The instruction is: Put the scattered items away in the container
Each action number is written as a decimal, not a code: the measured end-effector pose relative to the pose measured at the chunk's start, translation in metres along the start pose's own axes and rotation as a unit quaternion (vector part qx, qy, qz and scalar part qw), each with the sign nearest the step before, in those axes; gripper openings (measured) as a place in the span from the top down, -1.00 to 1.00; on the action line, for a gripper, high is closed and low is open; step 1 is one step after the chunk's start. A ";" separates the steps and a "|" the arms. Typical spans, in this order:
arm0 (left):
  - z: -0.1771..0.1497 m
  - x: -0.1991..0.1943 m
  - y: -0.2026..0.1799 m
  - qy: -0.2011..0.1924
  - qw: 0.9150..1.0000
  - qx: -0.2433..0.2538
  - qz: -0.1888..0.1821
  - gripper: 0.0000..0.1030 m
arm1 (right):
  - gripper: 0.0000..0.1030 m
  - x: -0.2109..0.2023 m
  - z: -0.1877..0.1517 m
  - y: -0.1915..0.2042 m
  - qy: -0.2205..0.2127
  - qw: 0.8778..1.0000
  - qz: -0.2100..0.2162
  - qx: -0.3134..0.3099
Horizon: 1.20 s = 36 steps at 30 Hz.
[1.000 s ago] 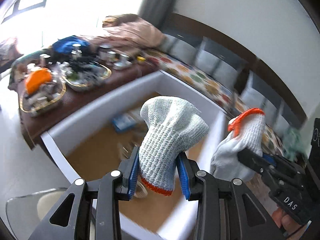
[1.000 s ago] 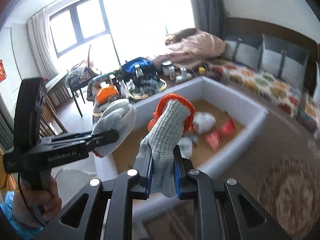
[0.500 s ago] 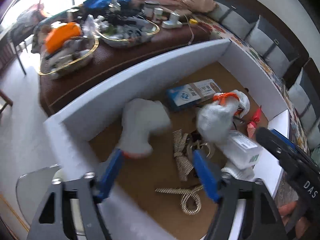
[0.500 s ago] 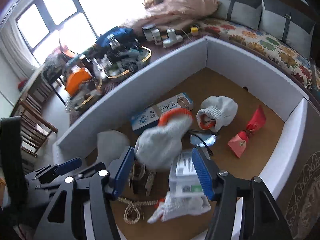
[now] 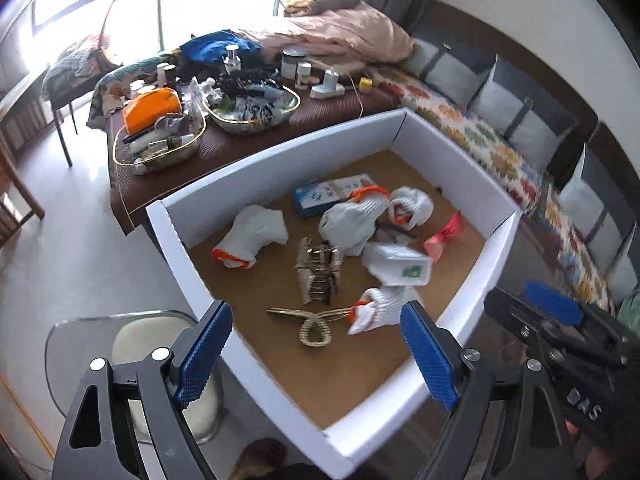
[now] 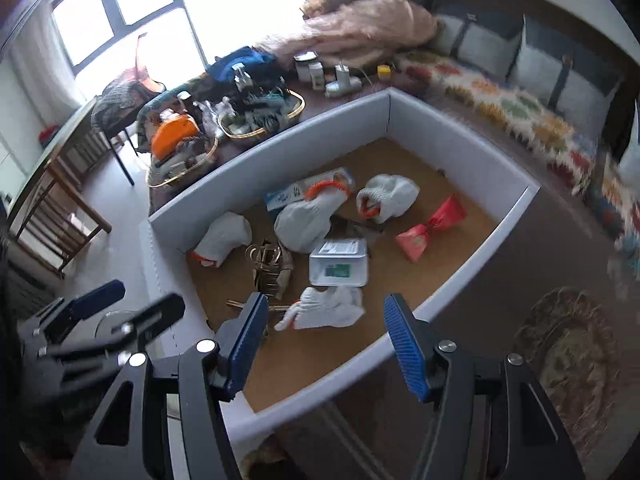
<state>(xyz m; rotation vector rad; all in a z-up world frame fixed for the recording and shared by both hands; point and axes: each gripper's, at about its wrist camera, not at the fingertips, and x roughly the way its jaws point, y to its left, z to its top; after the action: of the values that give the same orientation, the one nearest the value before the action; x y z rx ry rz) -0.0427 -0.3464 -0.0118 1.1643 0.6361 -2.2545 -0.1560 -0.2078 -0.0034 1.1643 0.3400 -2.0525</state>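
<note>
A white cardboard box [image 5: 276, 148] with a brown floor holds several white knit gloves with orange cuffs. One glove [image 5: 252, 236] lies near the left wall, another [image 5: 352, 220] in the middle; both also show in the right wrist view, one [image 6: 222, 238] at the left and one [image 6: 308, 216] in the middle. My left gripper [image 5: 316, 344] is open and empty above the box's near corner. My right gripper [image 6: 324, 336] is open and empty above the near wall [image 6: 440, 296]. The box also holds a clear plastic case [image 6: 338, 266], a red bow [image 6: 432, 226], a blue carton [image 6: 292, 192] and gold straps [image 5: 318, 268].
A brown table [image 5: 168, 176] behind the box carries two gold-rimmed trays [image 5: 160, 148] full of small items and jars. A sofa with a patterned cover [image 5: 472, 136] runs along the right. A glass stool [image 5: 120, 344] stands at the box's left. A round rug [image 6: 568, 356] lies right.
Both grippers held a glove above the box a second ago. Both opened and dropped the gloves, which now lie on the box floor. Both grippers have pulled back from the box.
</note>
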 end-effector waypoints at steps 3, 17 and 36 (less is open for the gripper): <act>0.002 -0.016 -0.013 -0.009 1.000 -0.016 0.021 -0.67 | -0.20 -0.018 0.001 -0.016 -0.031 0.999 0.029 -0.016; 0.023 -0.038 -0.045 0.050 0.992 -0.027 0.110 -0.67 | -0.20 -0.032 0.053 -0.039 -0.004 0.995 0.069 -0.073; 0.072 -0.113 -0.054 0.068 0.993 -0.046 0.081 -0.67 | -0.20 -0.082 0.111 -0.019 0.021 0.996 0.008 -0.083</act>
<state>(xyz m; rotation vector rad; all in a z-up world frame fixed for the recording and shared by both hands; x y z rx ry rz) -0.0636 -0.3239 0.1288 1.2823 0.6659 -2.0028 -0.2137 -0.2173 0.1230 1.1055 0.5095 -1.9487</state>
